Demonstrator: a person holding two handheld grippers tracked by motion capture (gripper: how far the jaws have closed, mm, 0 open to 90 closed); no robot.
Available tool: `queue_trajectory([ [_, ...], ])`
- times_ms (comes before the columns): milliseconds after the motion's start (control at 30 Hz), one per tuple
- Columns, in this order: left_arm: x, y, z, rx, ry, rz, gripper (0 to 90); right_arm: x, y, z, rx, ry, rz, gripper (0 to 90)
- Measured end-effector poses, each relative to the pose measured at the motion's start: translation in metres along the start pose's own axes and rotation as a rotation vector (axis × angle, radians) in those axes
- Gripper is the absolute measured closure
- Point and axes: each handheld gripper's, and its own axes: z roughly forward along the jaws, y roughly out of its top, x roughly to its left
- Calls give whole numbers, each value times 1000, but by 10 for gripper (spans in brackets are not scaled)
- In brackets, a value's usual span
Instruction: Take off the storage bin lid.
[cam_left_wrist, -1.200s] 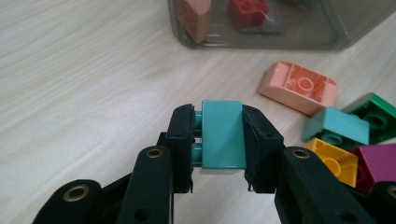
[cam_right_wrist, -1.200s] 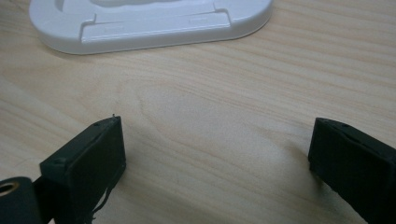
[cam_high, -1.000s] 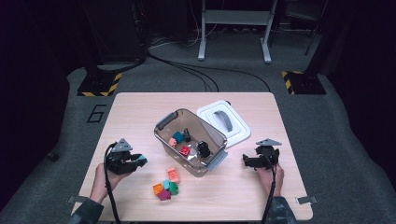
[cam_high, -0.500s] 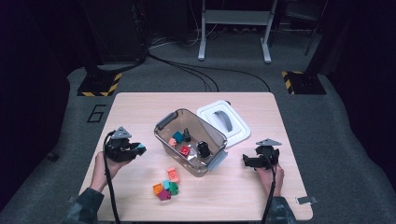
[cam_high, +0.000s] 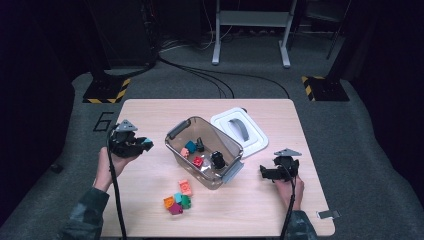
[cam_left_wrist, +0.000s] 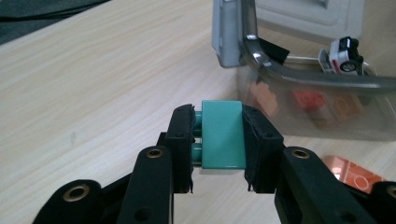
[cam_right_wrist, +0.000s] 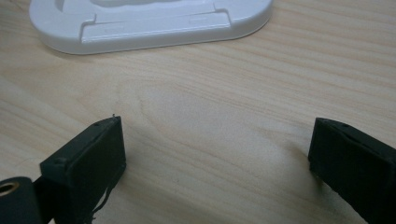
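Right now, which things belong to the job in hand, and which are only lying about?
Job:
left gripper
teal plastic brick, clamped
clear plastic bin
loose coloured bricks

Lying about:
white bin lid
right gripper, open
black floor cables

In the high view, the left tool (cam_high: 145, 145) sits at the left of the frame, raised off the surface in an upturned left hand (cam_high: 111, 161), forearm entering from the lower left corner. Its jaws are clamped tight on a small piece. The right tool (cam_high: 263, 173) lies low at the right of the frame, right hand (cam_high: 288, 188) behind it, jaws spread wide with nothing between them.
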Motion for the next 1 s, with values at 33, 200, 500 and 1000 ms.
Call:
queue_trajectory([
  [33,1,3,0,-6,3,-4,670,0,0,0,0,2,1,31],
  [200,5,17,0,-9,14,-1,670,0,0,0,0,3,1,31],
  [500,3,41,0,-23,21,21,670,0,0,0,0,0,0,32],
  [1000,-23,74,8,-41,-22,90,670,0,0,0,0,3,1,31],
])
